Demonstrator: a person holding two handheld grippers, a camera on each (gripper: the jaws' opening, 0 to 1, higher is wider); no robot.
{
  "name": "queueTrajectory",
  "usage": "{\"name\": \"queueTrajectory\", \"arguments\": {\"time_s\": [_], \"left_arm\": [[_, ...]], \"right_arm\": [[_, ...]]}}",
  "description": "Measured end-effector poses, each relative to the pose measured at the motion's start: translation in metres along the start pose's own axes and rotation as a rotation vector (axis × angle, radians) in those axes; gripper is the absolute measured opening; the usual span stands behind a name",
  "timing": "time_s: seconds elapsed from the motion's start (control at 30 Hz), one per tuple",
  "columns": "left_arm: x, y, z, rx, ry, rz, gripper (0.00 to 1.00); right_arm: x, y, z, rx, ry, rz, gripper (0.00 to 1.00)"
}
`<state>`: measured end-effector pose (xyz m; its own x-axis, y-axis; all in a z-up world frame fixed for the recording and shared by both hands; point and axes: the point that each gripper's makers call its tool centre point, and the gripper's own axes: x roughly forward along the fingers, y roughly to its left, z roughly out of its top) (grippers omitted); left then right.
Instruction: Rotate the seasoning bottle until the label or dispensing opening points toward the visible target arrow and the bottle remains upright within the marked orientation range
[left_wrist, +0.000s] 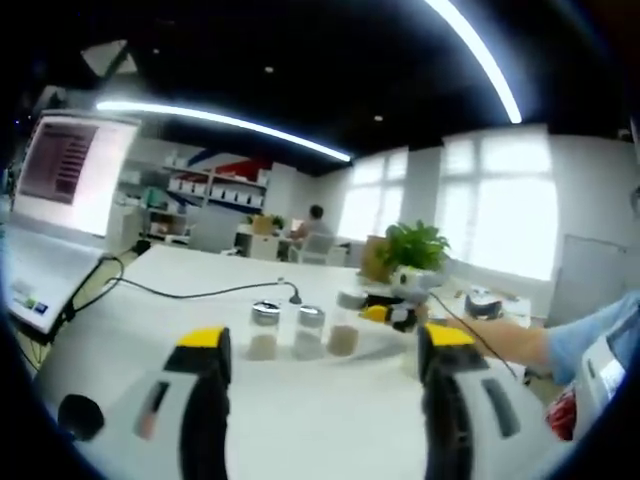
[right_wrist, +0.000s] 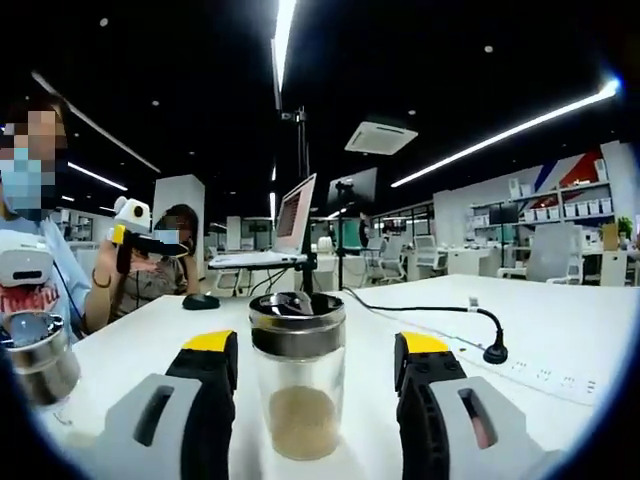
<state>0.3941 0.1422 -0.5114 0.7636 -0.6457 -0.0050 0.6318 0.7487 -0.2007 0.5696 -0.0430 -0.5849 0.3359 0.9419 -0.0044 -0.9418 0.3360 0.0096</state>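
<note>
In the left gripper view, the left gripper (left_wrist: 325, 345) stood wide open above the white table (left_wrist: 330, 430), its two yellow-tipped jaws well apart and holding nothing. Beyond the jaws, between their tips, a short row of three seasoning bottles stood upright on the table: the left bottle (left_wrist: 264, 331) and the middle bottle (left_wrist: 309, 333), each with a metal cap, and just beside them a third, dimmer bottle (left_wrist: 343, 339). All held a pale brown powder at the bottom. Just past that third bottle was the right gripper (left_wrist: 392, 314), yellow and black, held by a person's hand and a blue sleeve (left_wrist: 590, 340) reaching in from the side. Behind the bottles a black cable (left_wrist: 190, 293) ran across the table toward a laptop (left_wrist: 60, 200) on a stand, and a potted plant (left_wrist: 415, 250) stood further back.

In the right gripper view, the right gripper (right_wrist: 313, 350) had its jaws open, one on either side of a seasoning bottle (right_wrist: 297, 385). The bottle stood upright between them; whether the jaws touched the glass could not be told. A second metal cap (right_wrist: 40, 365) appeared at the edge, beside the near jaw. Beyond the bottle lay the black cable (right_wrist: 420, 308), a laptop on a stand (right_wrist: 290, 225) and a computer mouse (right_wrist: 200, 301).
</note>
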Motion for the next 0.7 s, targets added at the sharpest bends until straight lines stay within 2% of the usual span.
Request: {"name": "queueTrajectory", "arguments": {"time_s": [0.1,0.17,0.23,0.37,0.4,0.7], "left_arm": [[-0.002,0.001,0.000,-0.003,0.009,-0.004,0.81],[-0.006,-0.001,0.008,-0.012,-0.028,-0.010,0.81],[-0.009,0.002,0.011,-0.019,-0.047,0.011,0.81],[-0.011,0.009,0.011,-0.010,-0.041,0.033,0.81],[-0.012,0.011,0.011,-0.013,-0.045,0.042,0.81],[-0.010,0.009,0.011,-0.011,-0.041,0.040,0.81]], "right_arm": [[0.006,0.006,-0.008,-0.008,0.029,0.028,0.64],[0.009,0.007,-0.010,-0.012,0.033,0.034,0.57],[0.012,0.005,-0.013,-0.016,0.037,0.029,0.50],[0.015,0.009,-0.014,-0.034,0.038,0.042,0.46],[0.016,0.013,-0.015,-0.043,0.040,0.065,0.44],[0.021,0.020,-0.015,-0.038,0.003,0.078,0.42]]}}
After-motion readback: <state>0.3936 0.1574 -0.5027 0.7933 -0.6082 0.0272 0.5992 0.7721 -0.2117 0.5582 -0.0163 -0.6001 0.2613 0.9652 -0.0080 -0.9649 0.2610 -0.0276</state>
